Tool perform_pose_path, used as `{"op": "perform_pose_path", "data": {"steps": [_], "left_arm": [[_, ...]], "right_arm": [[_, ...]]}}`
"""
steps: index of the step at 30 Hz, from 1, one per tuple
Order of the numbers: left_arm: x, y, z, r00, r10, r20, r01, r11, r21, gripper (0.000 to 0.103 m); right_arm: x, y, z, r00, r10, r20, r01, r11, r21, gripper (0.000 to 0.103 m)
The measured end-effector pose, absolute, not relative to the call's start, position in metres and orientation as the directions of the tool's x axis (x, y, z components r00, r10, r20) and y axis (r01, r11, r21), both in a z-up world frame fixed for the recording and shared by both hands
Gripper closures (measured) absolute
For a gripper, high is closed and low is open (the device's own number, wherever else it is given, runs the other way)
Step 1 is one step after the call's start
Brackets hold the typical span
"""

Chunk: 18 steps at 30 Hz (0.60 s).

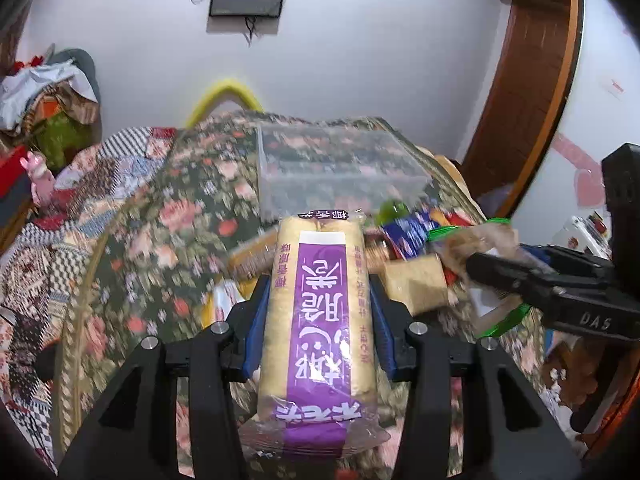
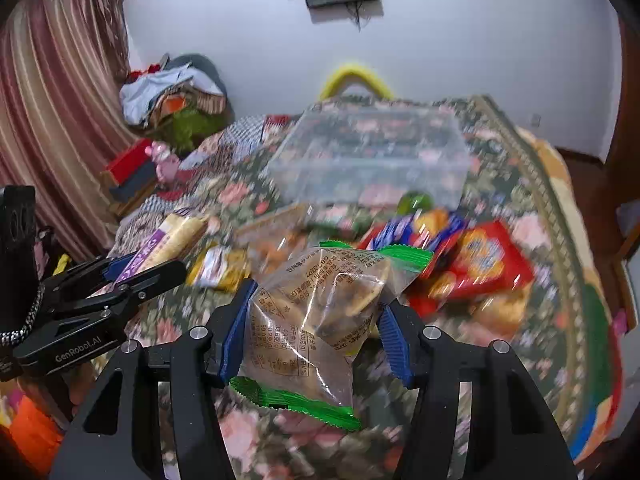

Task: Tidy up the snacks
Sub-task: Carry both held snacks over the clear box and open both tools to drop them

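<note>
Snacks: a loose heap on the flowered cloth, with two packs lifted clear of it — one in each gripper.

Left wrist view
- Roll pack: a long clear sleeve of pale rolls with a purple label, lying lengthwise between the blue pads and pointing at the bin.
- Left gripper: clamped on the roll pack about its middle, one pad on each long side.
- Handling: looks light and fairly stiff along its length; the rolls inside are probably brittle, so a mid-body hold with modest squeeze suits it. The film looks slick.
- Bin: clear, open-topped, beyond the heap; appears empty.
- Right gripper: seen at the right edge, with a green-edged bag in its jaws.

Right wrist view
- Bag: clear film with green crimped ends, brown cakes inside, held crosswise above the cloth.
- Right gripper: closed on the bag — the near pad presses its side; the far pad's contact is harder to read.
- Handling: soft, puffy and light; the film will likely crumple and slide, so gripping across the filled belly beats pinching a crimped end.
- Heap: red box and blue packs just before the bin.
- Left gripper: at the left, holding the roll pack.
</note>
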<state>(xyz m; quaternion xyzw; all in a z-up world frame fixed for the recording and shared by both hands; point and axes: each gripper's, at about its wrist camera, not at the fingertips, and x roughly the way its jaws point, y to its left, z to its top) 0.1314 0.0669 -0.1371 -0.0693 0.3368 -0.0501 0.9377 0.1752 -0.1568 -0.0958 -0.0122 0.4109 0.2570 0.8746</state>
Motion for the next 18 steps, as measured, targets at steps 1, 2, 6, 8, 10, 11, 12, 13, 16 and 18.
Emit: {"op": "perform_pose_path", "data": {"steps": [1, 2, 6, 8, 10, 11, 12, 13, 16, 18], "left_arm": [[0.135, 0.068, -0.134, 0.775, -0.136, -0.618, 0.044, 0.986, -0.162, 0.058], [0.140, 0.069, -0.131, 0.779, -0.132, -0.613, 0.041, 0.986, -0.161, 0.058], [0.155, 0.071, -0.121, 0.796, -0.107, -0.596, 0.028, 0.990, -0.139, 0.058], [0.162, 0.072, -0.117, 0.802, -0.101, -0.589, 0.029, 0.991, -0.130, 0.058], [0.172, 0.072, -0.114, 0.805, -0.100, -0.585, 0.031, 0.991, -0.127, 0.058], [0.178, 0.073, -0.112, 0.805, -0.103, -0.584, 0.034, 0.991, -0.128, 0.058], [0.183, 0.073, -0.111, 0.806, -0.107, -0.582, 0.037, 0.991, -0.131, 0.058], [0.188, 0.074, -0.110, 0.808, -0.107, -0.580, 0.037, 0.991, -0.131, 0.058], [0.206, 0.073, -0.107, 0.812, -0.104, -0.575, 0.035, 0.991, -0.130, 0.058], [0.219, 0.073, -0.105, 0.813, -0.102, -0.573, 0.035, 0.991, -0.127, 0.058]], "right_arm": [[0.179, -0.159, -0.092, 0.543, 0.440, -0.715, -0.456, 0.870, 0.190, 0.049], [0.181, -0.160, -0.089, 0.551, 0.440, -0.709, -0.453, 0.871, 0.189, 0.049], [0.197, -0.163, -0.077, 0.597, 0.427, -0.679, -0.444, 0.881, 0.164, 0.049], [0.206, -0.164, -0.072, 0.613, 0.421, -0.668, -0.442, 0.884, 0.151, 0.049], [0.213, -0.164, -0.068, 0.625, 0.414, -0.661, -0.439, 0.887, 0.141, 0.049], [0.219, -0.164, -0.066, 0.630, 0.412, -0.659, -0.438, 0.889, 0.137, 0.049], [0.223, -0.163, -0.064, 0.632, 0.411, -0.658, -0.439, 0.888, 0.133, 0.049], [0.228, -0.162, -0.062, 0.639, 0.407, -0.653, -0.439, 0.890, 0.125, 0.049], [0.239, -0.163, -0.059, 0.656, 0.399, -0.640, -0.436, 0.893, 0.110, 0.049], [0.248, -0.161, -0.057, 0.661, 0.401, -0.635, -0.435, 0.893, 0.111, 0.049]]}}
